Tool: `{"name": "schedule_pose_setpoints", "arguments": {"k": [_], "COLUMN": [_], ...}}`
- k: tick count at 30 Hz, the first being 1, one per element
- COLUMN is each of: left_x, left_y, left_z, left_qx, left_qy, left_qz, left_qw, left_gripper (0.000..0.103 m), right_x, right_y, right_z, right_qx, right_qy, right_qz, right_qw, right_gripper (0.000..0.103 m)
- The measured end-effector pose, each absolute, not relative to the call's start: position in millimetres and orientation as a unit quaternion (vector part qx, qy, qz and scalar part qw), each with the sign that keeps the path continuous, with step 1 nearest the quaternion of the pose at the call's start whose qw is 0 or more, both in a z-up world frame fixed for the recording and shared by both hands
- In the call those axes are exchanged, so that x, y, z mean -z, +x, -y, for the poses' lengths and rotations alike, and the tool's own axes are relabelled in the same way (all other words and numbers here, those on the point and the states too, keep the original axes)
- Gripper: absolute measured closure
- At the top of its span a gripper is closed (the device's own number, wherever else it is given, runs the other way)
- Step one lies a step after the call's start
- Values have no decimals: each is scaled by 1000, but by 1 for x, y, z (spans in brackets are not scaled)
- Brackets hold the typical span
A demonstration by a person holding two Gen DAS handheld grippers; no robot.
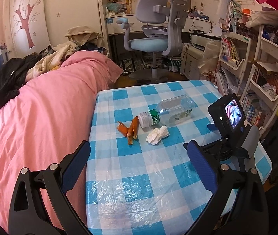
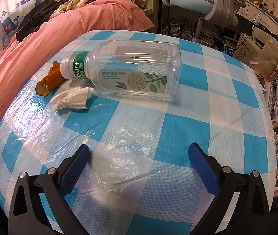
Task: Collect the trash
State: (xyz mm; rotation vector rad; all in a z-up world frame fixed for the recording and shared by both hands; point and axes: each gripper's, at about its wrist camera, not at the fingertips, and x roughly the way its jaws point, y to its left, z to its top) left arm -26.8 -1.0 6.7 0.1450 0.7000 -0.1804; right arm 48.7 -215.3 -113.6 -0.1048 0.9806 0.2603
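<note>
Both spread wide and holding nothing: left gripper (image 1: 138, 150) over the near left edge of the blue-and-white checked plastic-covered counter (image 2: 178, 129), right gripper (image 2: 139, 152) over its near middle. Lying on its side toward the far edge, an empty clear plastic bottle with green label (image 2: 131, 68), capped end leftward; just beside the cap, curled orange peel pieces (image 2: 49, 80) and a crumpled white tissue (image 2: 73, 98). Likely risks: rolling or squirting out of smooth, rounded bottle under an off-centre pinch; sliding of tissue on slick plastic; peel nudged off the left edge onto the pink bed quilt (image 1: 37, 117).

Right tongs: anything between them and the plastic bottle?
No. In the right wrist view only bare checked tablecloth separates the open right tongs from the plastic bottle.
</note>
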Motion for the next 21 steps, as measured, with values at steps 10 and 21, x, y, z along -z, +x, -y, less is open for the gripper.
{"name": "schedule_pose_setpoints", "arguments": {"k": [10,21], "left_x": [-7,-9], "left_y": [-29,-25], "left_z": [2,-4], "left_qx": [89,85], "left_qy": [76,70], "left_qz": [-341,-346], "left_qw": [933,932], "left_gripper": [8,8], "right_x": [114,114], "right_y": [49,50], "right_z": [215,215], "right_qx": [-125,-125], "right_qy": [-50,-50], "right_qz": [-469,-469], "right_qw": [873,873], "right_gripper": [6,6]}}
